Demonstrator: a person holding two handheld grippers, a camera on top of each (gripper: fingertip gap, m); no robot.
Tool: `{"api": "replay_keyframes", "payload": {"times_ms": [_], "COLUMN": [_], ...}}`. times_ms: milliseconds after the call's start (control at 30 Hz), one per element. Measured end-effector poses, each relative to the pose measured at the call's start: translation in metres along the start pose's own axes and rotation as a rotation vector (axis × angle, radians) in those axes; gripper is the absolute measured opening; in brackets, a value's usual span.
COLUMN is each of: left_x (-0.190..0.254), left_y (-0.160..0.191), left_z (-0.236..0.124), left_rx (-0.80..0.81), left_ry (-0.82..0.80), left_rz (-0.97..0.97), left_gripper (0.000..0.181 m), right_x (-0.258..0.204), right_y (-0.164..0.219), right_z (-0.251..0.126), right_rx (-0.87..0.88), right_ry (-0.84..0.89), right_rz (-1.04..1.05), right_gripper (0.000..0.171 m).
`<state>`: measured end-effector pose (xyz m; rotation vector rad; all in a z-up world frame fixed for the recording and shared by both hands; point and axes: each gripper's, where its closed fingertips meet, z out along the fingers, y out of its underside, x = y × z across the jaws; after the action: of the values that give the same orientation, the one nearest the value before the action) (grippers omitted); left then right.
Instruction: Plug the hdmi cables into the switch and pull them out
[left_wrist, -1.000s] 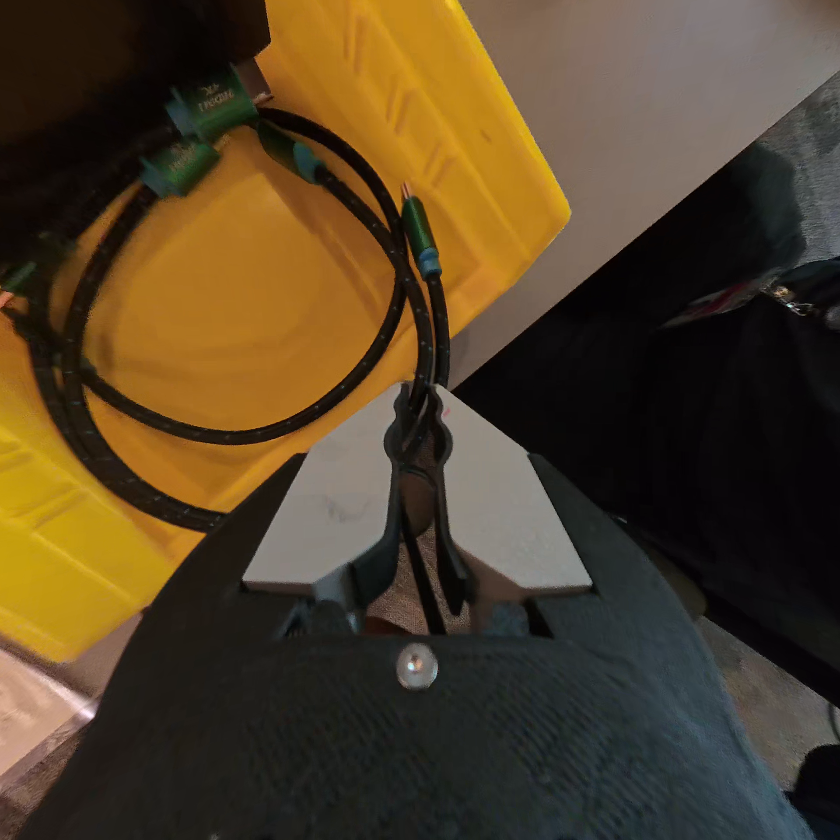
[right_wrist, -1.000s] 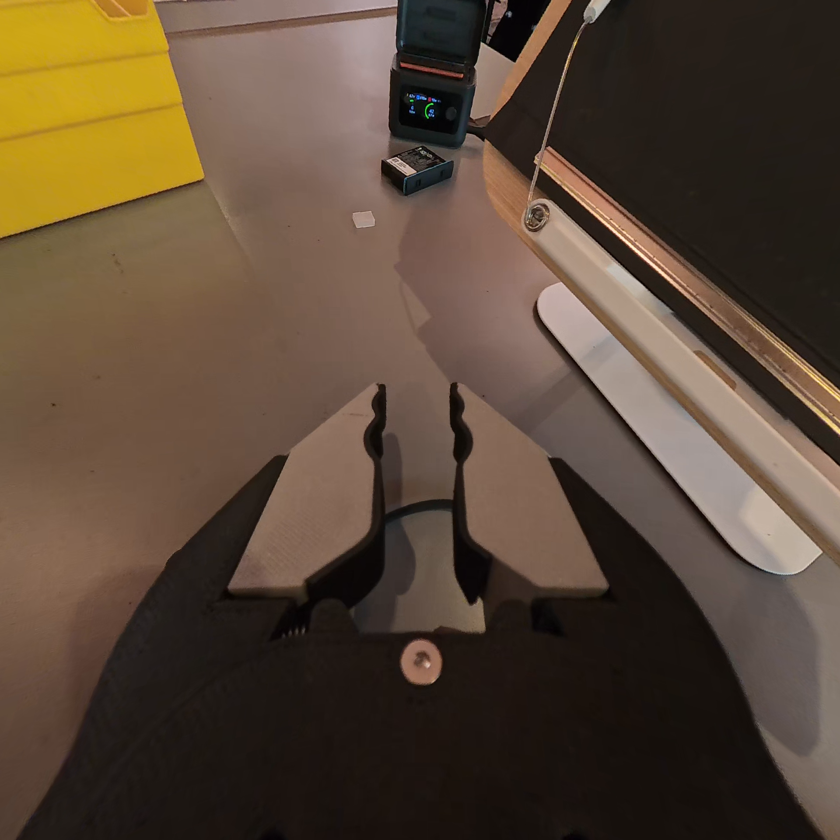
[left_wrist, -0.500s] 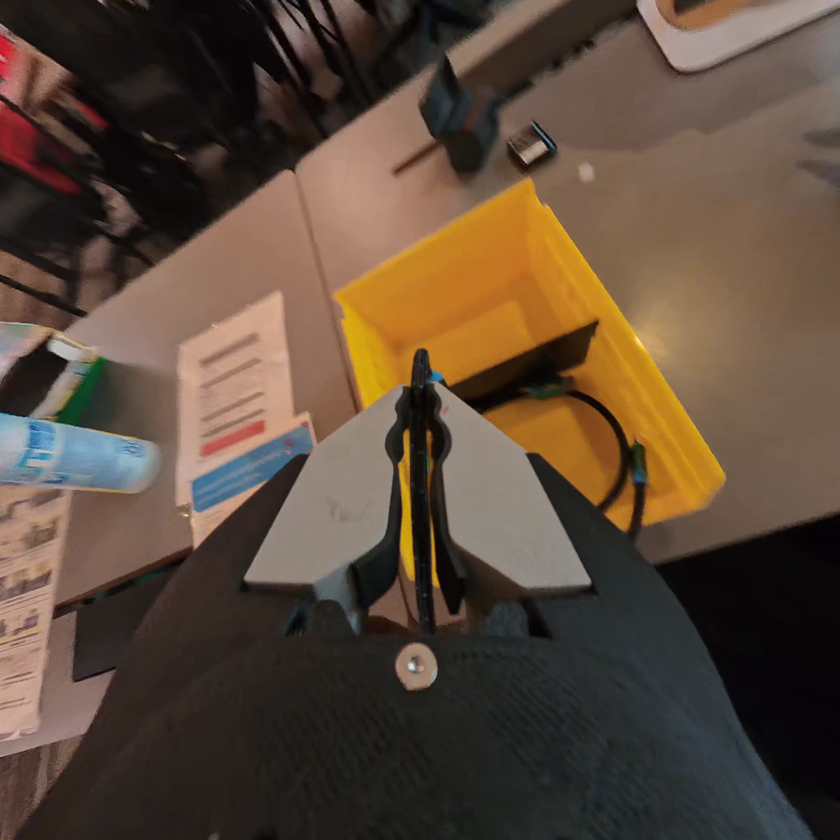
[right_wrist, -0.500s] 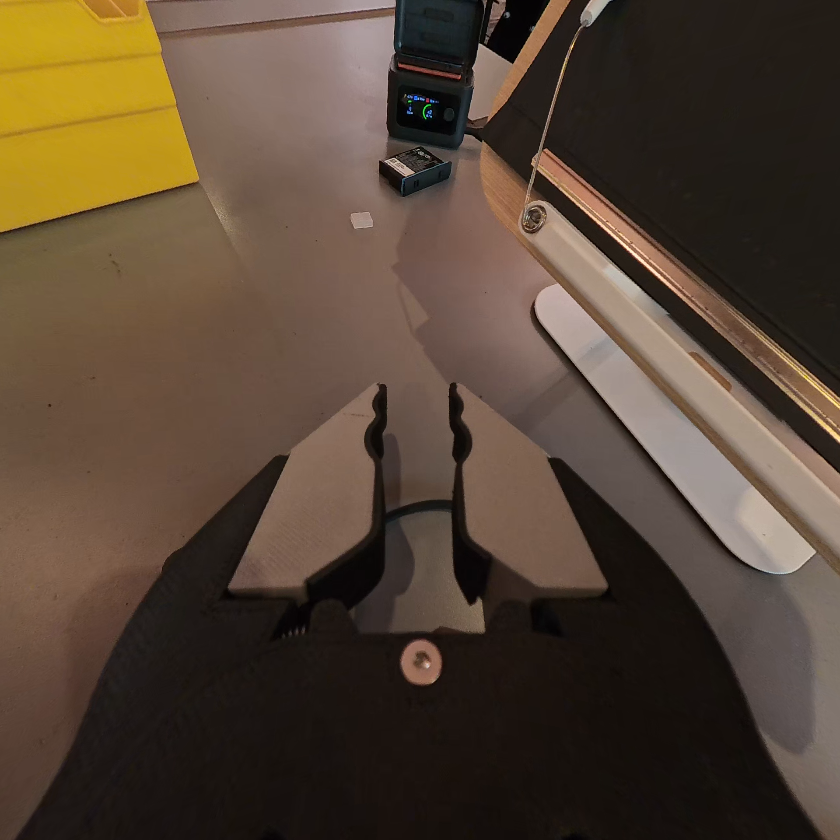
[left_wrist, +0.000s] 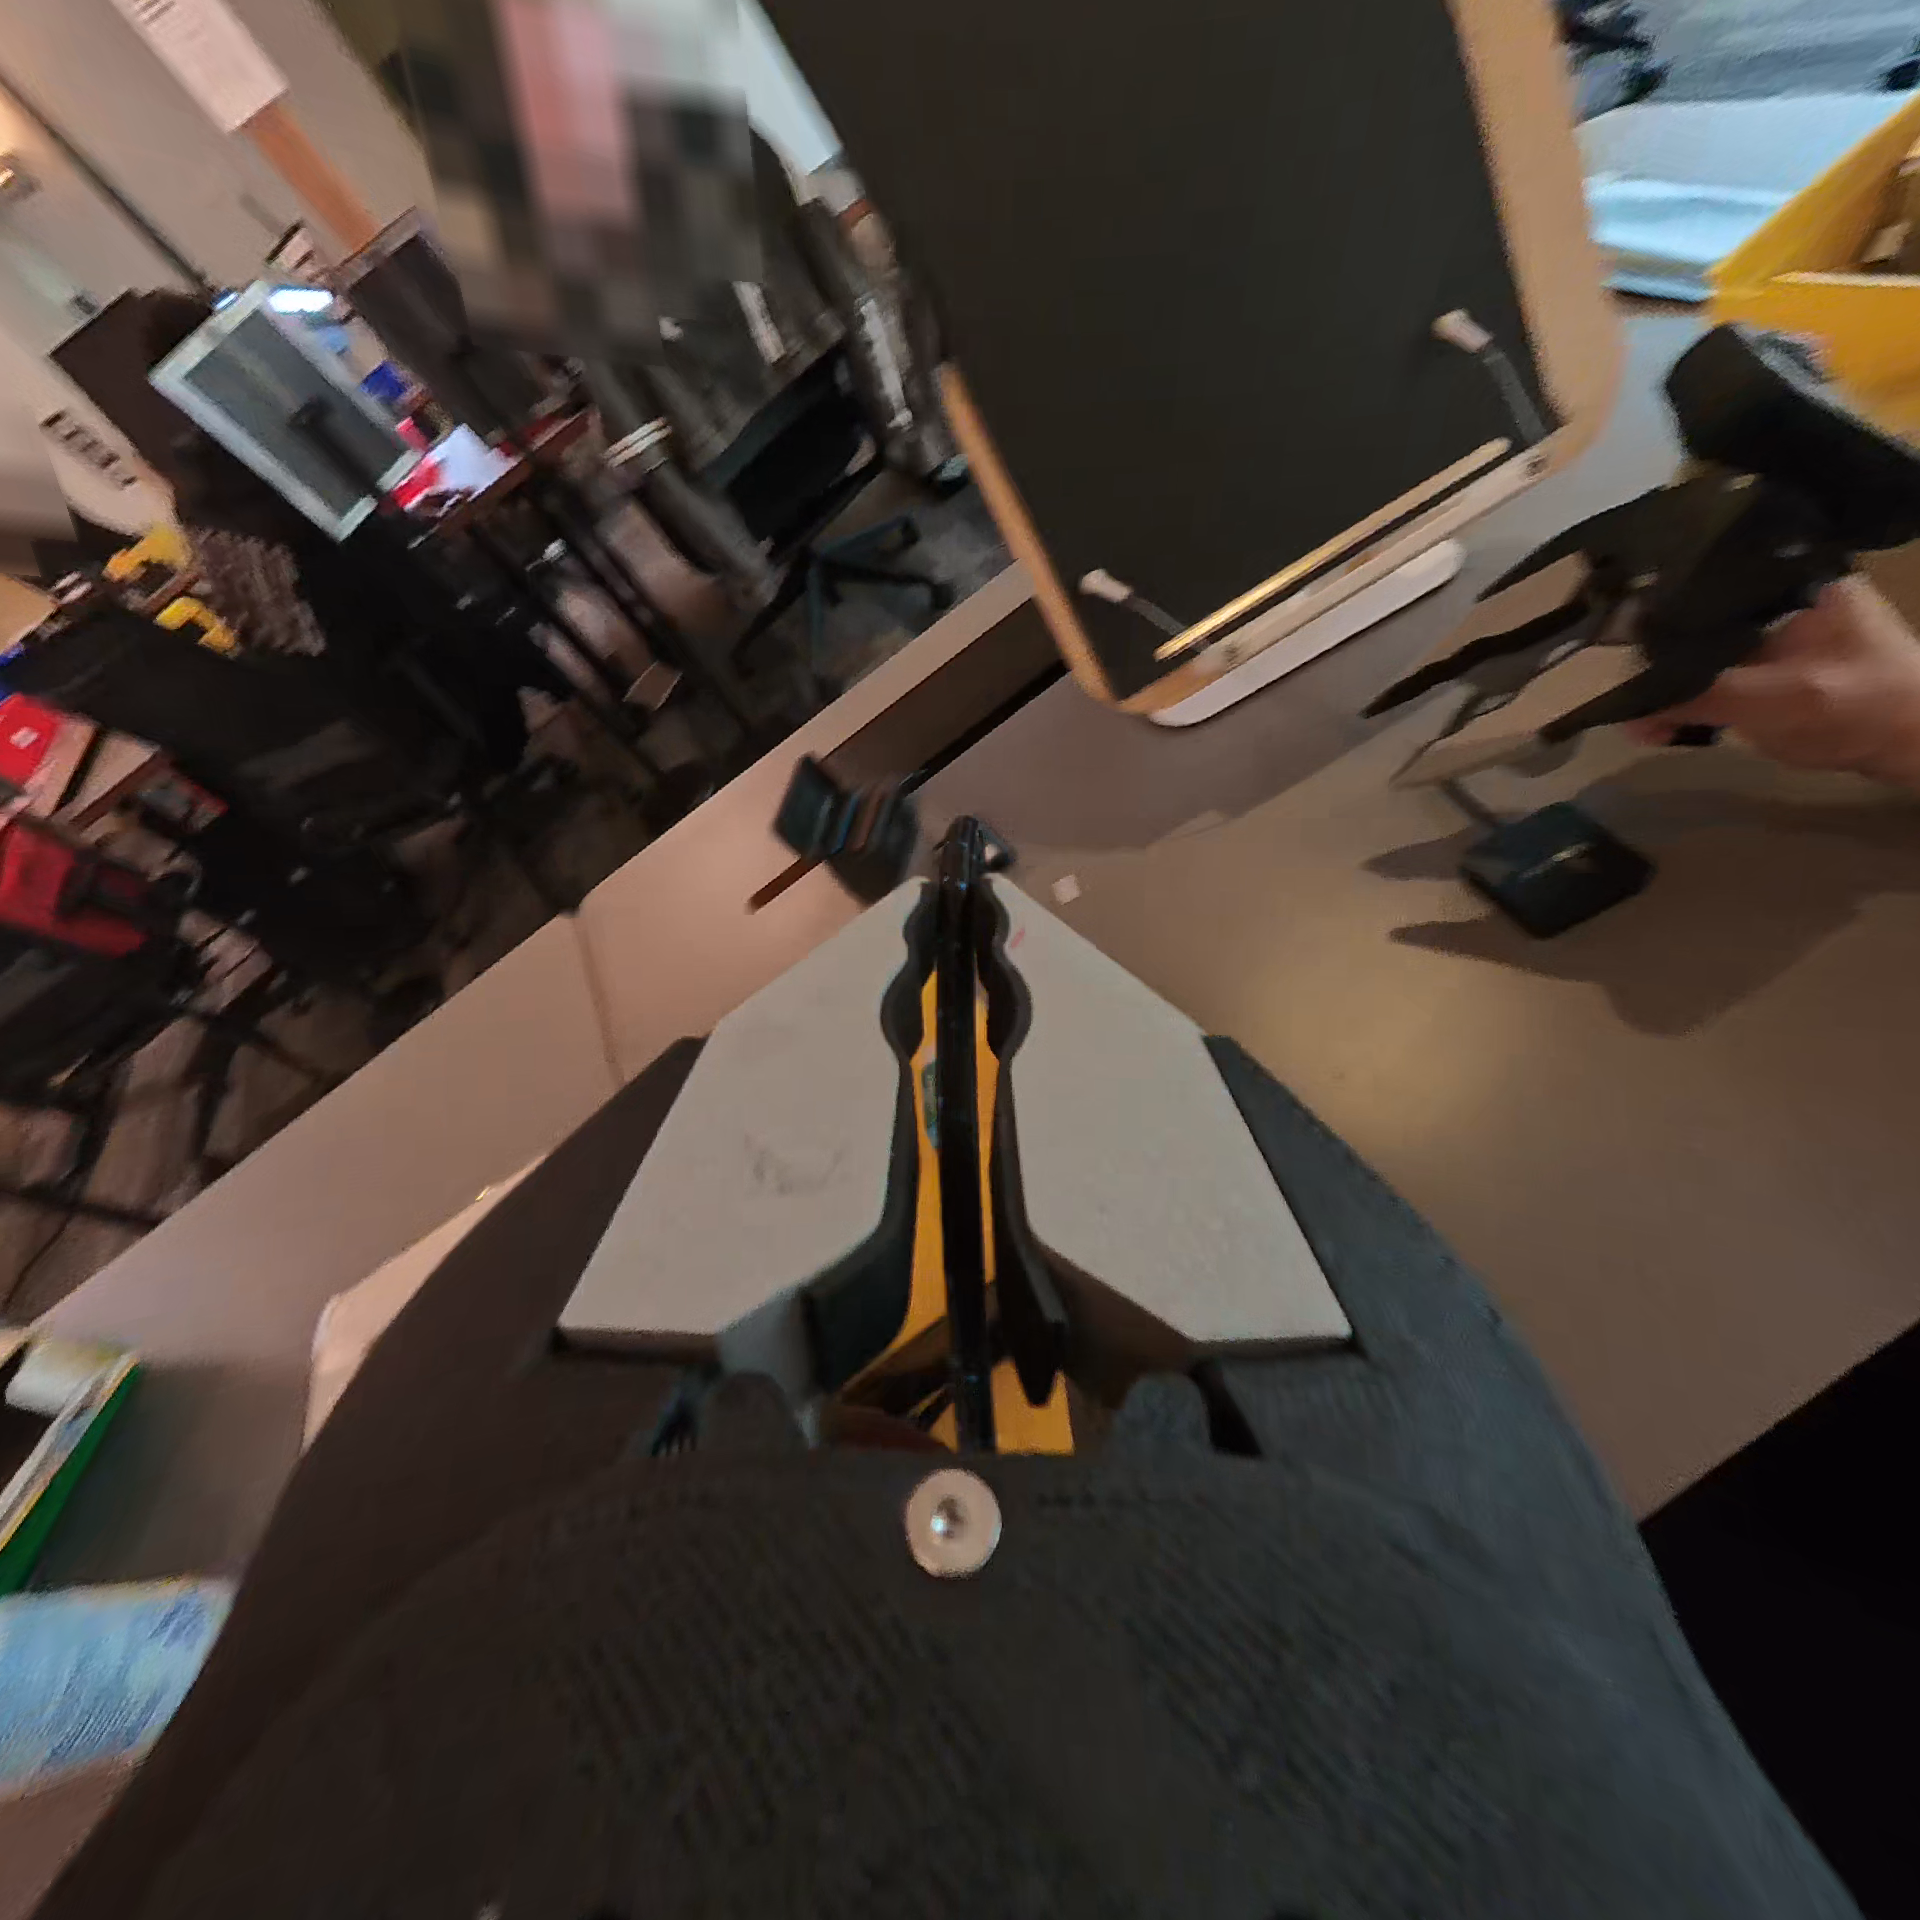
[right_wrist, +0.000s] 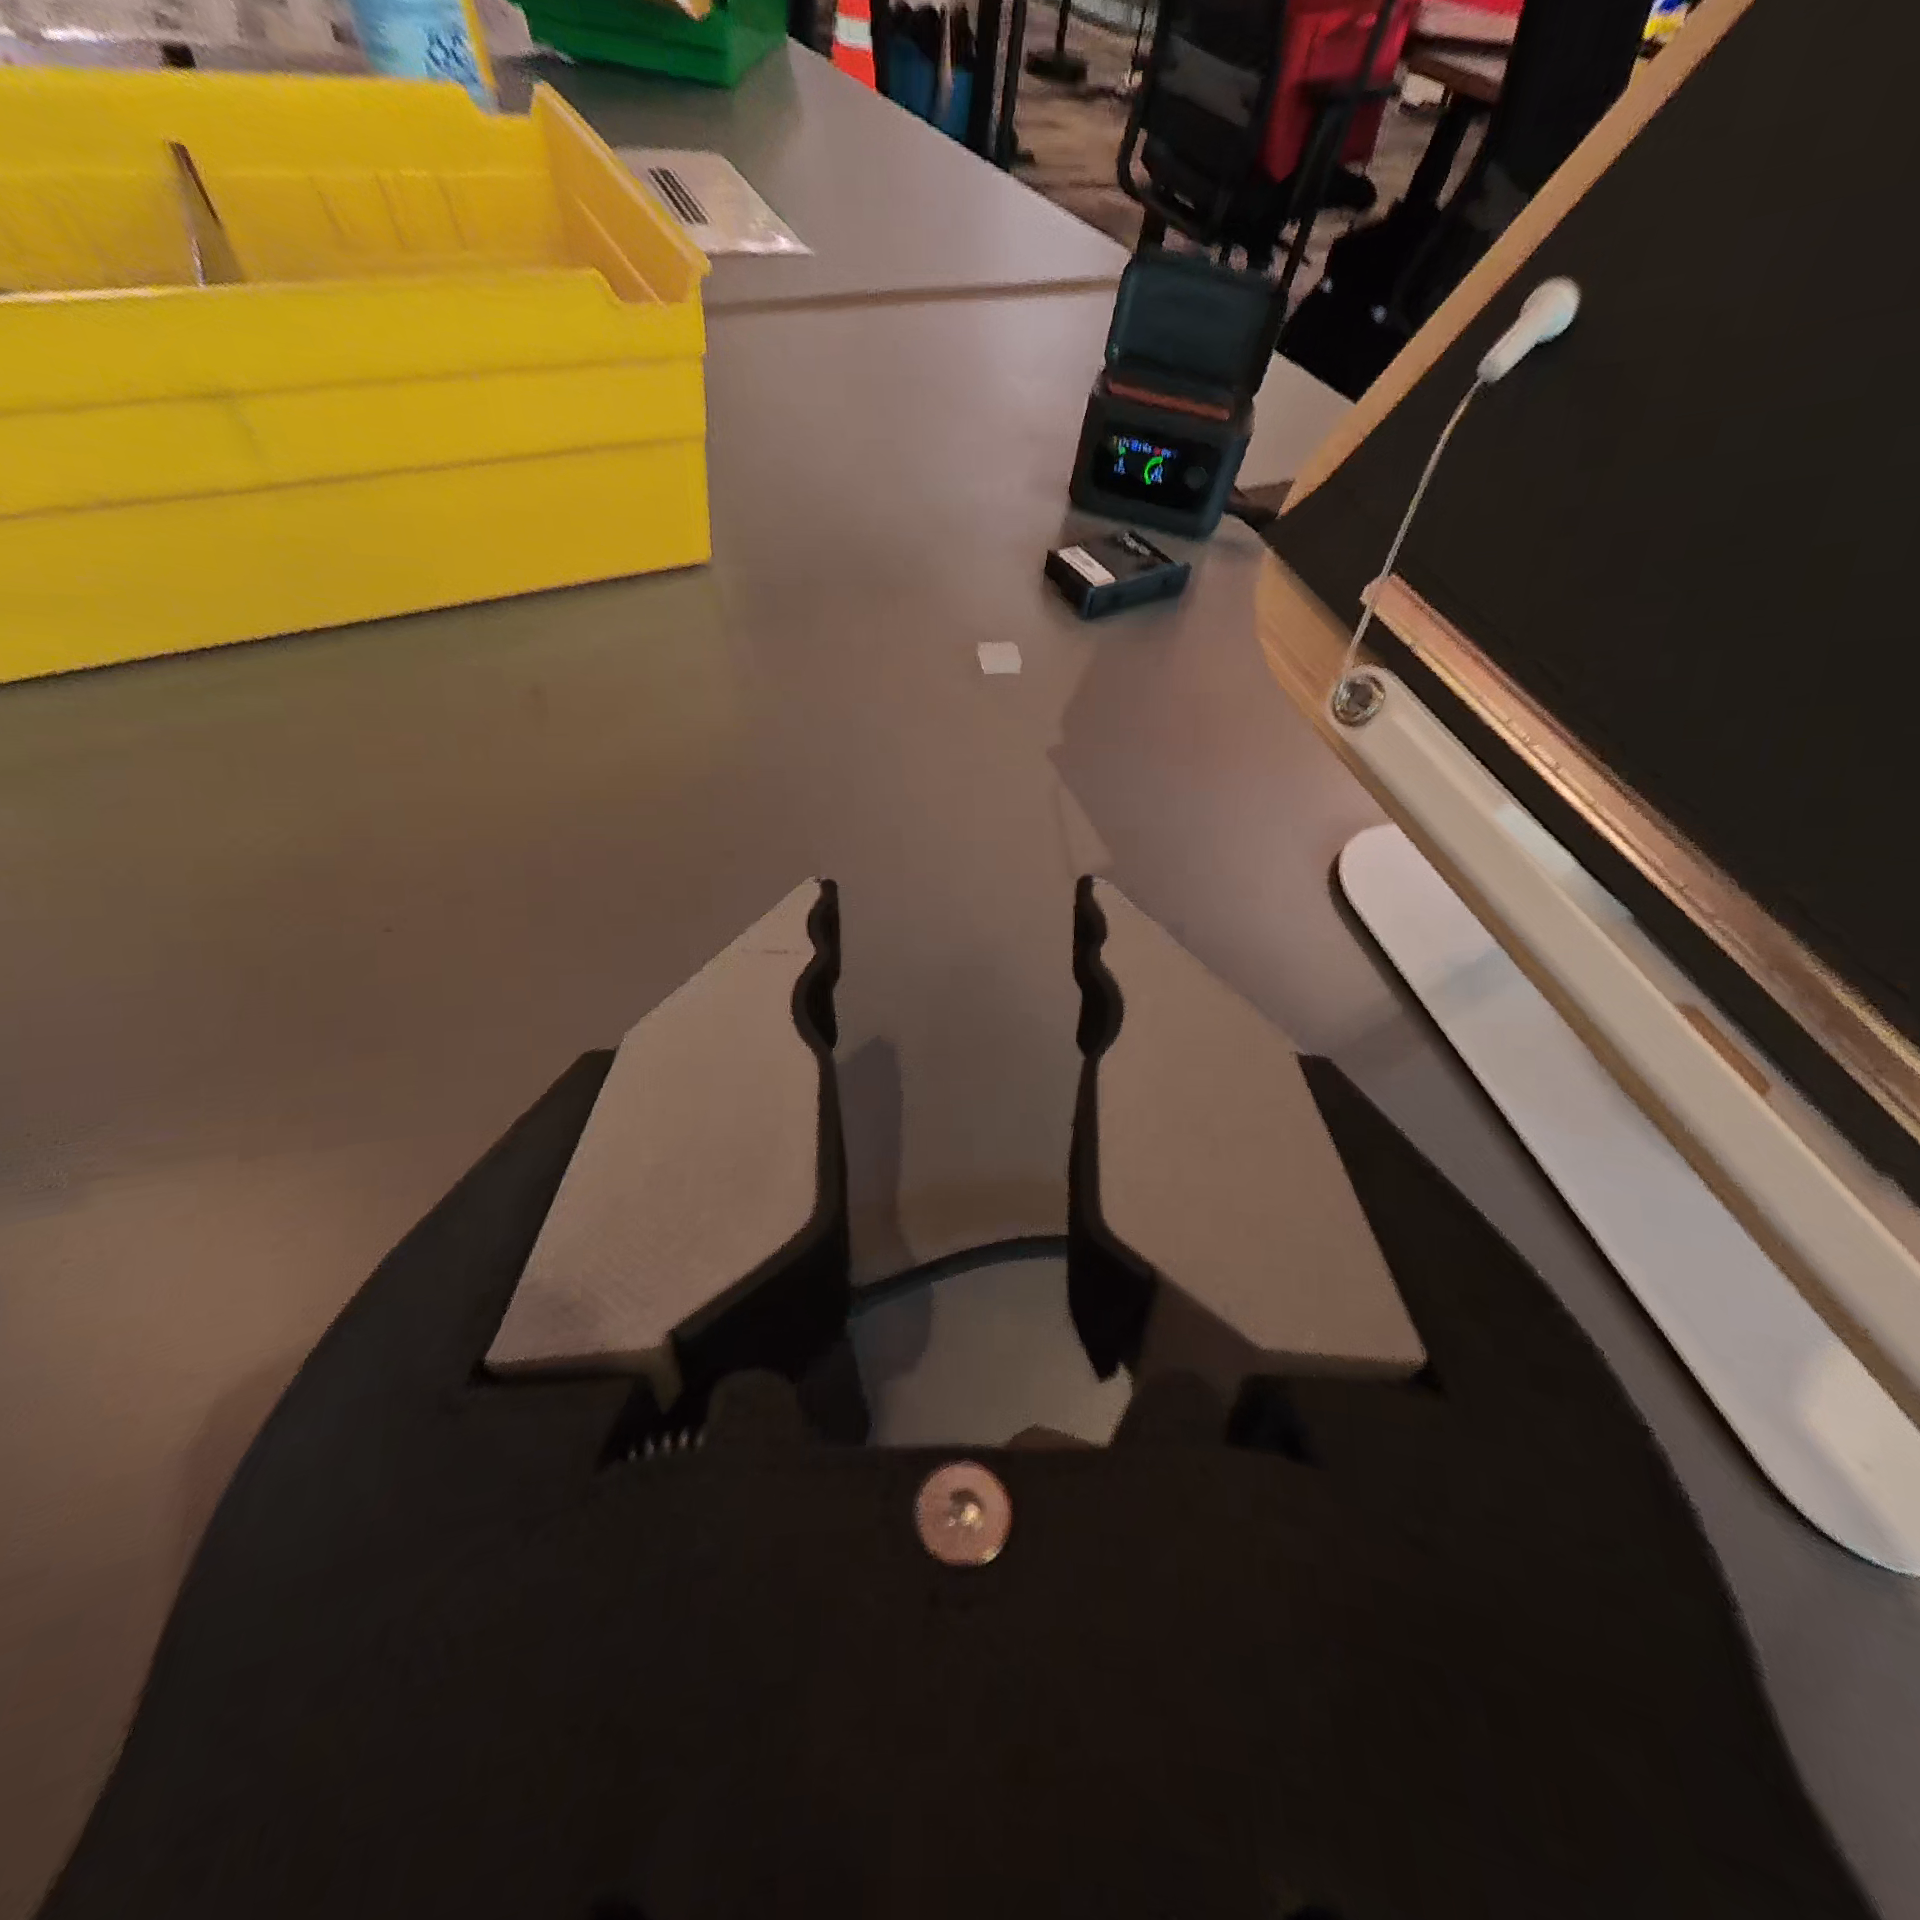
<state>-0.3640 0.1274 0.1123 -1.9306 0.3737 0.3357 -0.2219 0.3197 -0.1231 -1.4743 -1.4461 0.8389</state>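
Observation:
My left gripper (left_wrist: 961, 883) is shut on a black HDMI cable (left_wrist: 961, 1143). The cable runs up between its fingers, and its end sticks out past the tips. The gripper is held high above the yellow bin (right_wrist: 343, 499), which shows yellow between its fingers. My right gripper (right_wrist: 954, 894) is open and empty, low over the grey table (right_wrist: 520, 883). It also shows in the left wrist view (left_wrist: 1460, 722), held by a hand. A small black box (left_wrist: 1555, 868) with a thin cable lies on the table just under it. I cannot tell if this is the switch.
A black board (right_wrist: 1662, 623) on a white base (right_wrist: 1610, 1195) stands at the right. A small dark device with a lit screen (right_wrist: 1164, 457) and a black battery (right_wrist: 1117, 582) sit behind. Papers and a green box lie past the bin. The grippers' ends are close to 35 cm from one another.
My left gripper has swung up from the bin with the cable still held, and now faces the black board. My right gripper has opened wider and tilted up.

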Motion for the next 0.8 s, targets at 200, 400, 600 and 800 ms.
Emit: {"api": "replay_keyframes", "payload": {"times_ms": [200, 400, 600, 800], "left_x": [0.118, 0.259, 0.327, 0.284], "left_y": [-0.015, 0.052, 0.077, 0.032], "left_z": [0.06, 0.12, 0.122, 0.174], "left_rx": [0.014, -0.163, -0.233, -0.013], "left_ry": [0.281, 0.595, 0.91, 0.827], "left_rz": [0.075, 0.126, 0.068, -0.168], "left_gripper": [0.004, 0.005, 0.015, 0.02], "right_x": [0.026, 0.055, 0.051, 0.039], "right_y": [-0.002, 0.01, 0.01, 0.013], "right_z": [-0.011, -0.017, -0.014, -0.007], "right_rx": [0.019, 0.002, -0.005, -0.038], "right_ry": [0.099, 0.171, 0.147, 0.102], "right_rz": [0.047, 0.171, 0.167, 0.128], "right_gripper": [0.042, 0.043, 0.044, 0.046]}}
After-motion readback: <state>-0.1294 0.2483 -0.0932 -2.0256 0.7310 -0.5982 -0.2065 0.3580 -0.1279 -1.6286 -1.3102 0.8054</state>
